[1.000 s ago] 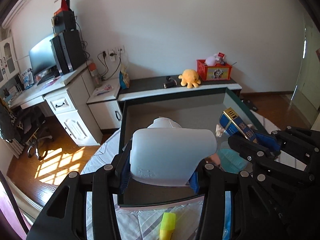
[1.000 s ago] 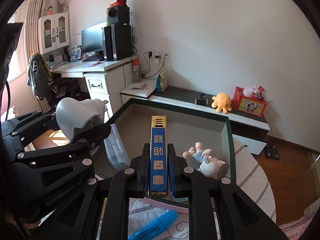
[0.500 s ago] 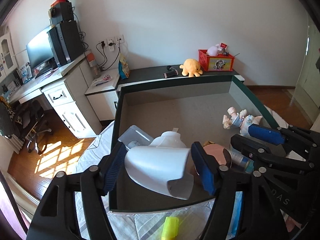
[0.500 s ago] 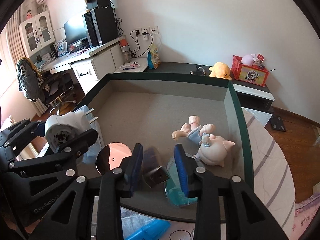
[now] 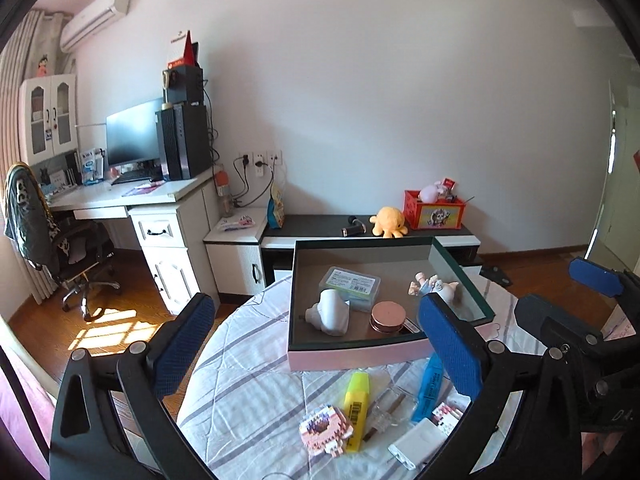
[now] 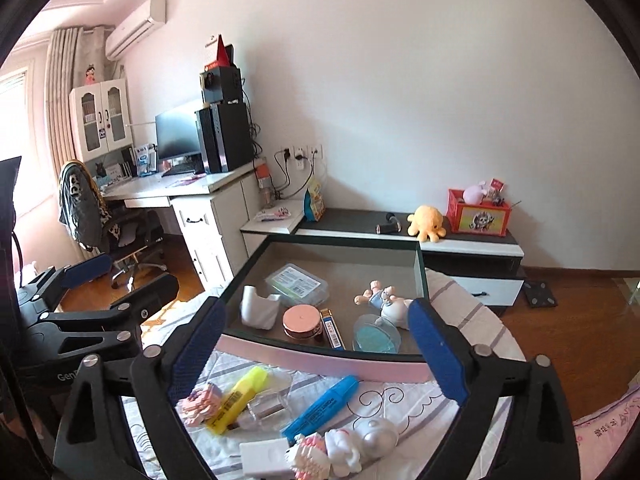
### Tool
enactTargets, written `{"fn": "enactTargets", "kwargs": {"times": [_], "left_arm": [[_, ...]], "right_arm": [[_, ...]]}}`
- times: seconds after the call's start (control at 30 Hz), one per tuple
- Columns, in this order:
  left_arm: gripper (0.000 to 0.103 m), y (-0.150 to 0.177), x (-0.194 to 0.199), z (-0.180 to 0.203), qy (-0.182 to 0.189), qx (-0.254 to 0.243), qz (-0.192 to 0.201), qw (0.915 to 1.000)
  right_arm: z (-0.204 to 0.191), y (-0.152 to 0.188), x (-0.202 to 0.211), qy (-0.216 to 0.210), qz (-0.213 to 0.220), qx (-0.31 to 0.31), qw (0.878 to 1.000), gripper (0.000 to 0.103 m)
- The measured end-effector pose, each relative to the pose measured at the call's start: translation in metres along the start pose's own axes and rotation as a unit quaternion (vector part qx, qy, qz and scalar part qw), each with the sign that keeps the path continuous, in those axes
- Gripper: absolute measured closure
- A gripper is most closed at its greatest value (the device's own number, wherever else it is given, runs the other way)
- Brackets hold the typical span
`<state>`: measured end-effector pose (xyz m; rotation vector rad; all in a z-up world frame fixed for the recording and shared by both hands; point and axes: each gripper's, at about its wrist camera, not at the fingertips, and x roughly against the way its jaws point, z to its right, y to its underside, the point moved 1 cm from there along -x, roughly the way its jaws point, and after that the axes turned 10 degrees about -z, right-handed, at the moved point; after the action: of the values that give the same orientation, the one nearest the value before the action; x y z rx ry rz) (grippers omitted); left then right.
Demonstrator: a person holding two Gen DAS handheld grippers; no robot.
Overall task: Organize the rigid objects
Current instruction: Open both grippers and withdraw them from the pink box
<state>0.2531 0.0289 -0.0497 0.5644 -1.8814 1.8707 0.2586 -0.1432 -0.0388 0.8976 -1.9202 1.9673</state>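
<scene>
— Both loads are down since a second ago: the white plastic piece (image 5: 329, 314) we carried on the left now lies in the box (image 5: 360, 354) near its front wall, and the blue-and-gold slim case (image 6: 333, 328) from the right lies beside the rose-gold compact (image 6: 302, 321). We've pulled both grippers back over the near edge of the table (image 5: 248, 376).

— And the jaws?

— Left gripper (image 5: 316, 348) and right gripper (image 6: 316, 354) have just been opening; both stand spread wide with nothing between them.

— What next?

— Probably the yellow highlighter (image 6: 236, 398) or the blue highlighter (image 6: 320, 406), lying on the quilted cover just in front of the box. We judge them light, stiff and a bit slick, so we'd pinch across the barrel's middle. The brick-built toy (image 5: 326, 428) looks fragile; we'd take it gently by its flat sides.
</scene>
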Motion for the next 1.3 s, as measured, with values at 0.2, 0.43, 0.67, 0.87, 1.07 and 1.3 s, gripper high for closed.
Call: {"fn": "enactTargets", "kwargs": {"times": [0.2, 0.43, 0.67, 0.87, 1.07, 1.3], "left_arm": [[0.000, 0.026, 0.083, 0.006, -0.019, 0.001, 0.062, 0.9979], [0.000, 0.054, 0.155, 0.008, -0.019, 0.019, 0.098, 0.9948], [0.000, 0.070, 0.204, 0.009, -0.035, 0.020, 0.133, 0.9903], [0.000, 0.079, 0.231, 0.011, -0.040, 0.020, 0.157, 0.9867], [0.000, 0.080, 0.243, 0.012, -0.043, 0.017, 0.167, 0.9848], [0.000, 0.081, 0.244, 0.013, -0.043, 0.016, 0.166, 0.9850]], "right_arm": [[-0.025, 0.026, 0.080, 0.021, 0.060, 0.014, 0.998, 0.000], [-0.037, 0.053, 0.153, 0.054, 0.113, 0.006, 0.992, 0.000], [-0.052, 0.071, 0.200, 0.069, 0.149, 0.003, 0.986, 0.000], [-0.060, 0.082, 0.227, 0.071, 0.169, 0.003, 0.983, 0.000], [-0.062, 0.087, 0.240, 0.079, 0.180, 0.007, 0.980, 0.000], [-0.062, 0.090, 0.238, 0.079, 0.179, 0.004, 0.981, 0.000]]}}
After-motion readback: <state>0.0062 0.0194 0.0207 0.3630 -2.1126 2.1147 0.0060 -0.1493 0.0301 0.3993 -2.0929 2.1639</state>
